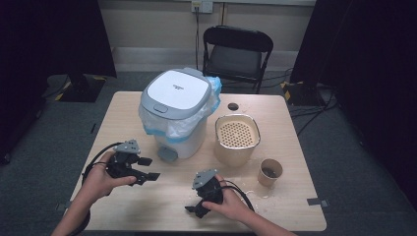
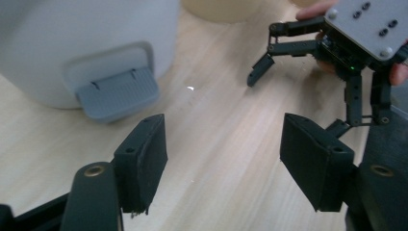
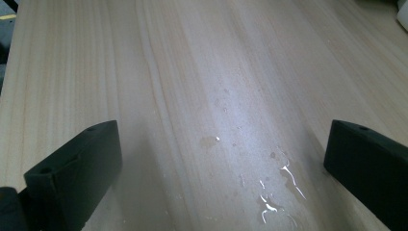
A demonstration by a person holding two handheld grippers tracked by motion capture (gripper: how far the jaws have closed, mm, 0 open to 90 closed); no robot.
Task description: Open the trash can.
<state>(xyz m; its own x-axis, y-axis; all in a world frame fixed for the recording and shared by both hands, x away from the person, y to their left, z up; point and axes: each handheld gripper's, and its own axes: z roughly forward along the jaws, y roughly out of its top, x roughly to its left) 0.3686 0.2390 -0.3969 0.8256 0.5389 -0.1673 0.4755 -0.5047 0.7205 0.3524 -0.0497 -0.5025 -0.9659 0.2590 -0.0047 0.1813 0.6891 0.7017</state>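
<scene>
Left gripper point(image 1: 150, 168) jaws apart, holding nothing, aimed at bin pedal point(image 2: 118, 94) just ahead; bare table point(image 2: 226, 144) between them. Right gripper point(image 1: 193, 209) wide open, empty, near front edge over small wet patch point(image 3: 269, 192). Bin point(image 1: 177, 110) blocks behind; strainer bowl point(image 1: 237, 137) and cup point(image 1: 270, 171) further right.

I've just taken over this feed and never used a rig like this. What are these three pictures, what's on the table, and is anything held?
No robot here: a person holds hand tongs in each hand. The high view looks down on the table. The left tongs point toward the pedal of a white pedal bin; the right tongs hover low over the table. The other two views ride on the tongs, looking along their black jaws. Also there: a beige strainer pot, a paper cup and some spilled water. Both tongs are open and hold nothing.
</scene>
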